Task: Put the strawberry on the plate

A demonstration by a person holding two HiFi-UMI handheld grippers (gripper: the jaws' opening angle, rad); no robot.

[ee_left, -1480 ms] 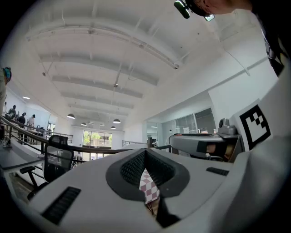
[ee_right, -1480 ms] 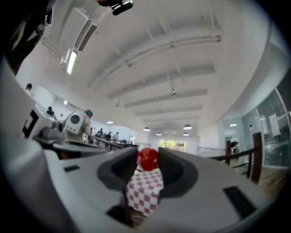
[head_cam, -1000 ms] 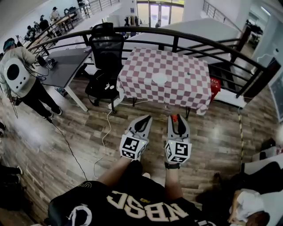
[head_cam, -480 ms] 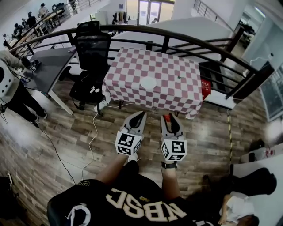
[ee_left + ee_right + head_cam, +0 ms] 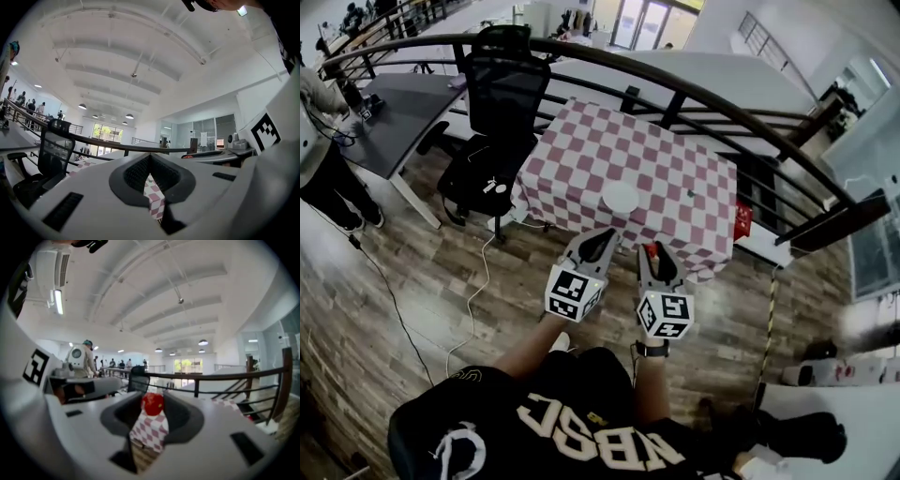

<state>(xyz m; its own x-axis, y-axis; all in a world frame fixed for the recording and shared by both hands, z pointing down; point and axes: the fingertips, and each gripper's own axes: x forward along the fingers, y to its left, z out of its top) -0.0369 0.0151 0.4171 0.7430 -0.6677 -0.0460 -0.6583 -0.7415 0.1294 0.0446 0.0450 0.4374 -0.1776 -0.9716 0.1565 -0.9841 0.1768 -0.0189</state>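
A white plate (image 5: 621, 198) lies near the front edge of a table with a red-and-white checked cloth (image 5: 675, 159), ahead of both grippers. My right gripper (image 5: 650, 249) is shut on a red strawberry (image 5: 651, 250), pinched at the jaw tips just short of the table's front edge. The right gripper view shows the strawberry (image 5: 153, 403) between the tips of that gripper (image 5: 153, 399), with checked cloth below it. My left gripper (image 5: 606, 234) is shut with nothing in it, held beside the right one. In its own view the left gripper (image 5: 150, 156) has its tips together.
A black office chair (image 5: 502, 94) stands left of the table, beside a grey desk (image 5: 394, 112). A black curved railing (image 5: 694, 84) runs behind the table. A white cable (image 5: 478, 281) trails over the wooden floor. A person (image 5: 319, 141) stands at the far left.
The table and plate have come closer and now lie just ahead of the grippers. Both grippers keep their pose side by side, the strawberry still in the right one.
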